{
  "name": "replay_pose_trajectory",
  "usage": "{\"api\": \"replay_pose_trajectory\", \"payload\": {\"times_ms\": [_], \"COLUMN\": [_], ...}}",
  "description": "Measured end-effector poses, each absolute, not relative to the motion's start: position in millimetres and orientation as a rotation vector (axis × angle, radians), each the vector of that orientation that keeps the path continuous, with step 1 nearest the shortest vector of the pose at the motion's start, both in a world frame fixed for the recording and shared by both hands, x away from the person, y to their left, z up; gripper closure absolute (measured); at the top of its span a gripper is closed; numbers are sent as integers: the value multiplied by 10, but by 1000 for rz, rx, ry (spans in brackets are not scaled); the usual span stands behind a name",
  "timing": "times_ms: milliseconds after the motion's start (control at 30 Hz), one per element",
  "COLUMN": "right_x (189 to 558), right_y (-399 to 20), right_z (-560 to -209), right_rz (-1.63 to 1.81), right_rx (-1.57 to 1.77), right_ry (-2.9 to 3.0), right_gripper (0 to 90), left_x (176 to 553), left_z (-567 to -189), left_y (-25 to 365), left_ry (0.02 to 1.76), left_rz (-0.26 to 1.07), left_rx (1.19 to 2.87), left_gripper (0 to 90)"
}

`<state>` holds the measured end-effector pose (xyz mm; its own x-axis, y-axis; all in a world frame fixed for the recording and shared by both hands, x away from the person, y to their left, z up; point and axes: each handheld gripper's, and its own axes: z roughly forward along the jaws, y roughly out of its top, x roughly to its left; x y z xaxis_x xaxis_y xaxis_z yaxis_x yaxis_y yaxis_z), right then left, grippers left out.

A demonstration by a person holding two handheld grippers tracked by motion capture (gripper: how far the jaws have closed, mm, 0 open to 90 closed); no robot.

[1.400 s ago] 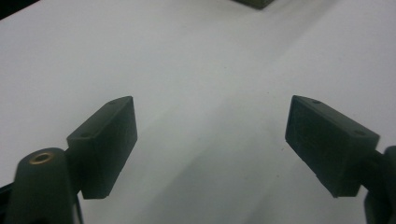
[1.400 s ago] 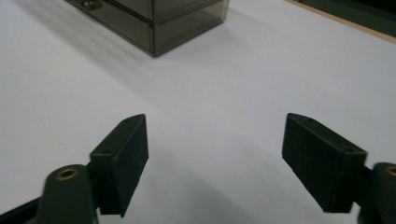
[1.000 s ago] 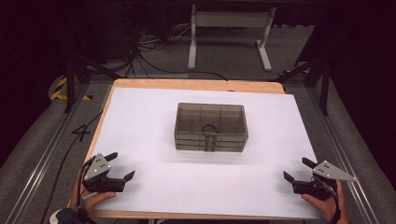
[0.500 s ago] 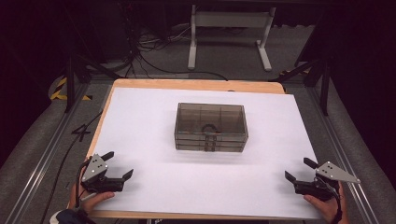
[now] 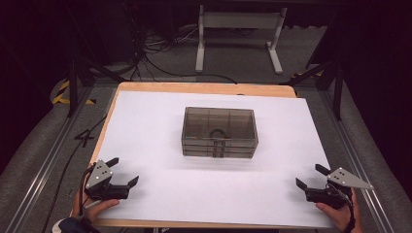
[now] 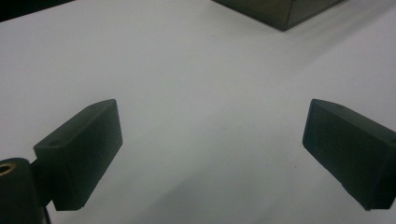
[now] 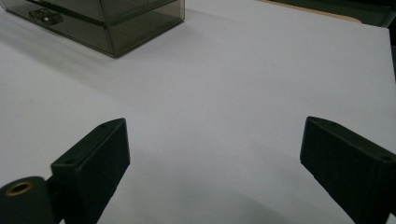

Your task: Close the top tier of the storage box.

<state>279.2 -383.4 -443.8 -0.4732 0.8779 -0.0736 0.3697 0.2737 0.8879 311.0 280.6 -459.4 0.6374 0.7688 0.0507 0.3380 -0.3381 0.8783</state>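
- We begin at our fingers; the left gripper [image 5: 125, 171] is spread wide with nothing between its jaws, and the right gripper [image 5: 308, 176] is likewise released and empty; in each gripper view the two black jaws stand far apart over bare white surface.
- The jaws themselves are blocky, matte black pads with flat inner faces; each gripper carries a grey three-cornered plate on top.
- Our hands rest near the front corners of the table [image 5: 204, 88], well apart from each other and from the work.
- The thing we are after is the smoky clear box [image 5: 219, 132]; it sits at the middle of the white sheet [image 5: 145, 126], upright and square to us; it looks like hard, glossy plastic, with inner dividers and a dark latch on its near face.
- The box corner shows at the top of the left gripper view [image 6: 280, 11], and its side and latch at the top left of the right gripper view [image 7: 107, 21].
- We judge the work has not begun on the box: this is the approach step; next we must bring both grippers inward to it, one likely steadying the body while the other works the latch; smooth plastic may slip.
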Motion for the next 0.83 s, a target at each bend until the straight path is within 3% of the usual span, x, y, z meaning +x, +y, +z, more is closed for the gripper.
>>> {"api": "replay_pose_trajectory", "payload": {"times_ms": [833], "right_x": [2805], "right_y": [-3794], "right_z": [-4444], "right_rz": [1099], "right_rx": [1115], "right_ry": [1997], "right_gripper": [80], "left_x": [3122], "left_z": [-4595], "left_y": [2788], "left_ry": [883], "left_rz": [593], "left_rx": [1949], "left_gripper": [55]}}
